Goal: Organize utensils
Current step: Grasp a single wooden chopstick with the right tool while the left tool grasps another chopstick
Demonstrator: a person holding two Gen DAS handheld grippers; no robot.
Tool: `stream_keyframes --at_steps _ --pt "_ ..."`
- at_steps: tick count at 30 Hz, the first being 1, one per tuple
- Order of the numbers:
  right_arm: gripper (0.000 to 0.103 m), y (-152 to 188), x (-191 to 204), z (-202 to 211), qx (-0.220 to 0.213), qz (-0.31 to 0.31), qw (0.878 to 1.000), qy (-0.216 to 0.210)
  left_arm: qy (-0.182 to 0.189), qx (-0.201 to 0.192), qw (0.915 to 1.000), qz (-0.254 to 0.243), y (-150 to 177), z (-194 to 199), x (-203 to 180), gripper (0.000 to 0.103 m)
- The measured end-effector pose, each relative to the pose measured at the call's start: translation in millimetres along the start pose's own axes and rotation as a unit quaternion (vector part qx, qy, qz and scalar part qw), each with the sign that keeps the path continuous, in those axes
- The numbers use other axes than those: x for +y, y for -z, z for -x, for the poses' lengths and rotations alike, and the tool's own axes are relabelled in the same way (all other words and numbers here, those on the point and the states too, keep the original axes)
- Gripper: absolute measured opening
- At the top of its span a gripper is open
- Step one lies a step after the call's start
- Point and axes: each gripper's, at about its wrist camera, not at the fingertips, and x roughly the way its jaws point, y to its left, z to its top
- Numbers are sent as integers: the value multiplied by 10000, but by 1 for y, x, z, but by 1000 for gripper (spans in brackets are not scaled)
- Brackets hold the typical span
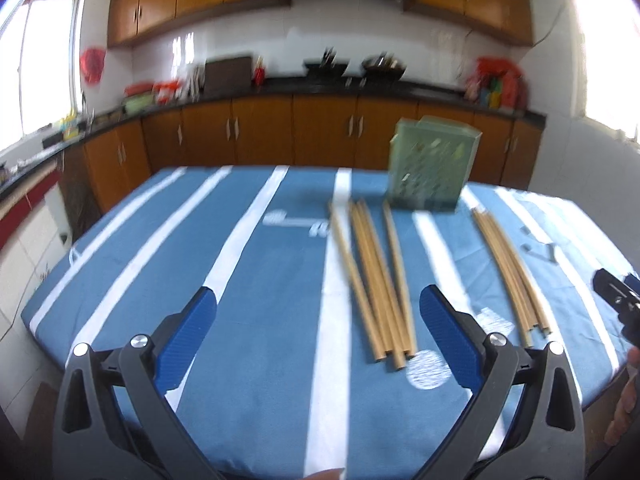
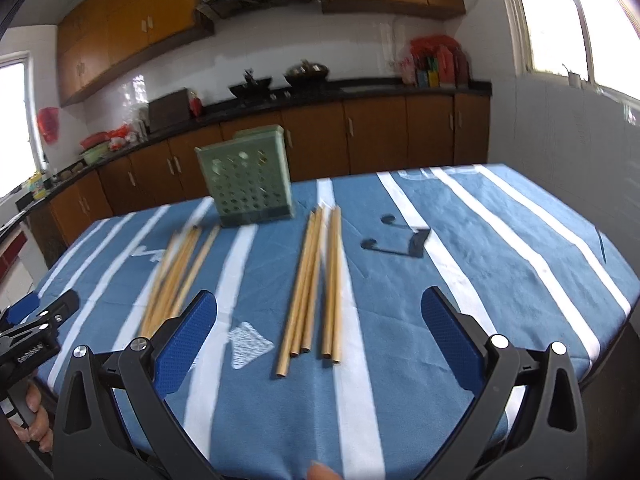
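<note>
From your left wrist camera, your left gripper (image 1: 318,312) hangs above the near edge of the table (image 1: 240,400), its blue fingers (image 1: 188,332) spread wide with nothing between them. One bundle of wooden chopsticks (image 1: 374,280) lies on the blue striped cloth ahead, running from just before the green holder (image 1: 432,166) back toward the near edge; their near ends fall between your fingertips in the view, flat on the cloth and untouched. A second bundle of chopsticks (image 1: 510,268) lies further toward the right edge, apart from the first. The perforated holder stands upright near the far edge. Your right gripper (image 1: 618,300) shows at the right edge.

From your right wrist camera, your right gripper (image 2: 319,312) is likewise parted wide and empty above the near edge. The second bundle (image 2: 316,280) lies straight ahead, its far tips close to the holder (image 2: 250,176). The first bundle (image 2: 176,276) lies toward the left edge, partly behind your left finger. A small dark hook-like object (image 2: 400,242) rests on the cloth to the right of the chopsticks. The left gripper (image 2: 38,314) appears at the left edge, a hand (image 2: 36,420) on its handle.
</note>
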Motion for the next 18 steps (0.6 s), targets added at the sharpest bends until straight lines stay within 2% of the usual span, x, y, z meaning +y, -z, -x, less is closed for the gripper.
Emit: stream_keyframes --at_steps 3,6,8,11,14,18 --pt "96 0 -14 -25 379 -125 9991 176 65 392 9991 156 -4 -15 13 99" --pt "76 -6 -21 -50 765 -104 9966 290 255 618 9974 275 -11 -28 21 99" --pt "58 -10 -23 -63 983 -125 9947 258 274 692 9968 278 -14 -33 24 99" --pt "44 -13 -26 -86 1264 -216 9916 176 390 786 9958 262 -19 -42 22 99" --pt "36 -12 -21 -102 1460 -130 9891 154 394 851 9954 185 -24 -50 19 99" --pt "32 -12 -20 -123 1680 -88 9857 113 371 976 9945 97 -27 -63 18 99"
